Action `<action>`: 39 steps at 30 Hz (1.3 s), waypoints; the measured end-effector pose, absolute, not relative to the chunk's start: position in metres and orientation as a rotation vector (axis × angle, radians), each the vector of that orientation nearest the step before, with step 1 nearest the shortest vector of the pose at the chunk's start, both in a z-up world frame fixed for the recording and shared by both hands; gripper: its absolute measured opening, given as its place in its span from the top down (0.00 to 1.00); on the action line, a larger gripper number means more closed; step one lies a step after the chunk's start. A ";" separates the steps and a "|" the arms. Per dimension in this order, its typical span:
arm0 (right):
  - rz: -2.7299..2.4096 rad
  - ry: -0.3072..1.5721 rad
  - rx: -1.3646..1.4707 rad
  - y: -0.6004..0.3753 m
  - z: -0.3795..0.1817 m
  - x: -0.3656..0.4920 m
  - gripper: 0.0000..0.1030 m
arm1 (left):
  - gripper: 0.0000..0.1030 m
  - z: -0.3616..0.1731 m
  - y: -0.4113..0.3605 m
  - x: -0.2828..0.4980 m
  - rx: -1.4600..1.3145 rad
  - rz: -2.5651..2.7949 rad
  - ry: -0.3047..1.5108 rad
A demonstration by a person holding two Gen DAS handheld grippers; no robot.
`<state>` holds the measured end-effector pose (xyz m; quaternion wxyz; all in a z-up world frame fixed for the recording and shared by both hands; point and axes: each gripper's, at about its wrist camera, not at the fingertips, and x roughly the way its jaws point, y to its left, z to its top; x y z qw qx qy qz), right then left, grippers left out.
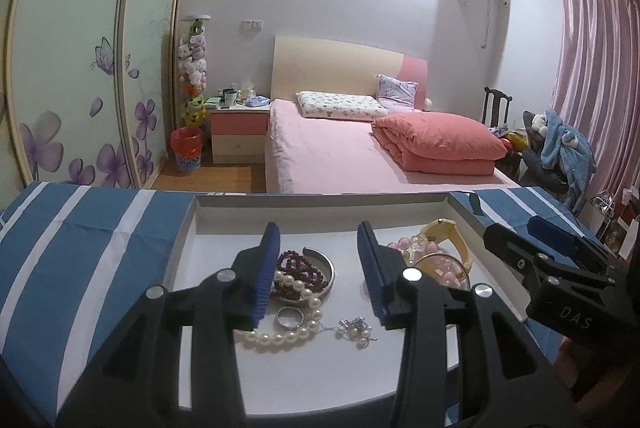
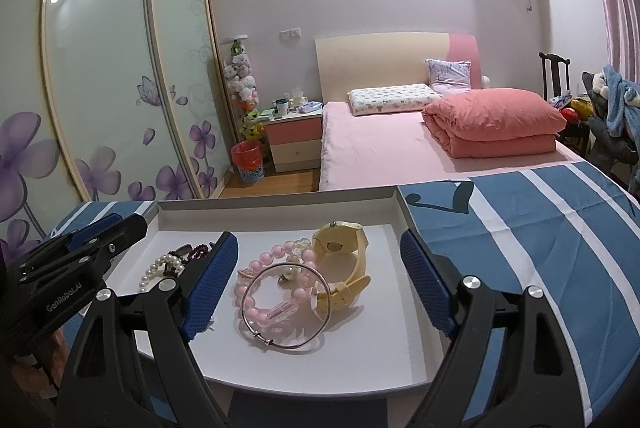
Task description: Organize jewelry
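A shallow white tray (image 1: 320, 202) (image 2: 280, 206) lies on a blue-and-white striped cloth (image 1: 80, 248). My left gripper (image 1: 318, 240) is open above the tray's left part, with nothing between its blue pads. Under it lie a pearl strand (image 1: 288, 334), a dark red bead bracelet (image 1: 300, 266), a silver cuff (image 1: 326, 268), a silver ring (image 1: 290, 317) and small silver pieces (image 1: 356, 328). My right gripper (image 2: 318, 240) stands wide open over a pink bead bracelet (image 2: 256, 288), a thin silver bangle (image 2: 288, 342) and a yellow watch (image 2: 344, 256), touching none.
The right wrist view shows my left gripper (image 2: 120, 224) at the tray's left edge beside the pearl strand (image 2: 158, 268). Beyond the table are a pink bed (image 1: 340, 156), a nightstand (image 1: 238, 132), a wardrobe (image 1: 80, 68) and a laden chair (image 1: 560, 148).
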<state>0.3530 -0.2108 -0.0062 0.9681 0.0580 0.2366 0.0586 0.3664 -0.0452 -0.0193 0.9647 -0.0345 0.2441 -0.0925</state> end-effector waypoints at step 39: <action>0.142 0.393 0.059 -0.185 0.016 0.192 0.02 | 0.04 0.011 0.020 0.172 -0.104 -0.093 0.371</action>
